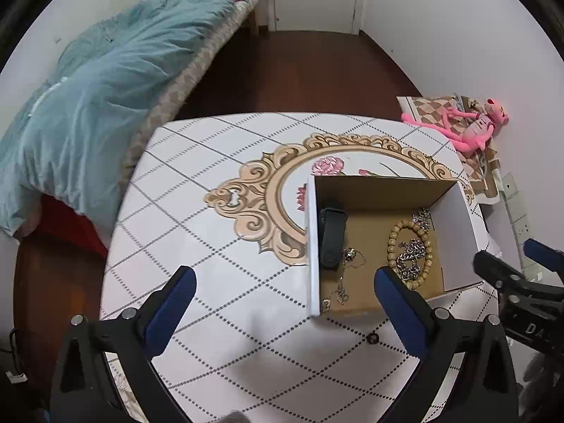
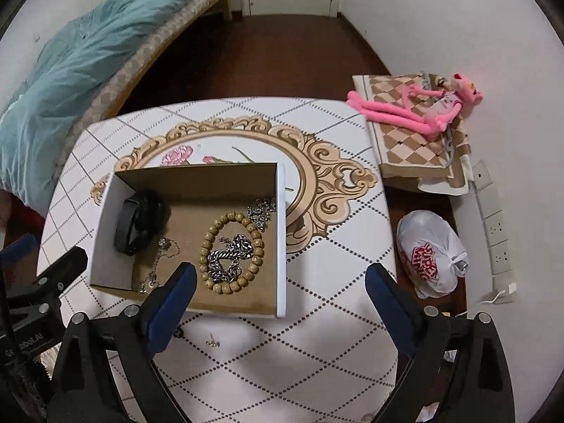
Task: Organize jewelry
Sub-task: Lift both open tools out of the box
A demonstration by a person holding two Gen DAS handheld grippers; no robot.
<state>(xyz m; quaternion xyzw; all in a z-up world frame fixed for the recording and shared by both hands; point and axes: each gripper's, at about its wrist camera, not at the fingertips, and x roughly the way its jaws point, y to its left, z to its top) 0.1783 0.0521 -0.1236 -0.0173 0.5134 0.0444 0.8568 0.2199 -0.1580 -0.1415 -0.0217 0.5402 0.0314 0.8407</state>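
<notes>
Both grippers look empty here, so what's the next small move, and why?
Probably lower the right gripper onto the small earring lying on the table just outside the box; the other pieces already lie inside, and both grippers are open.

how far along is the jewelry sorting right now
Mostly done, it seems: the open cardboard box already holds a wooden bead bracelet, a chunky silver chain, a thin silver necklace and a black band. Nothing is in hand: left gripper and right gripper are open. Left: a small metal piece on the table.
</notes>
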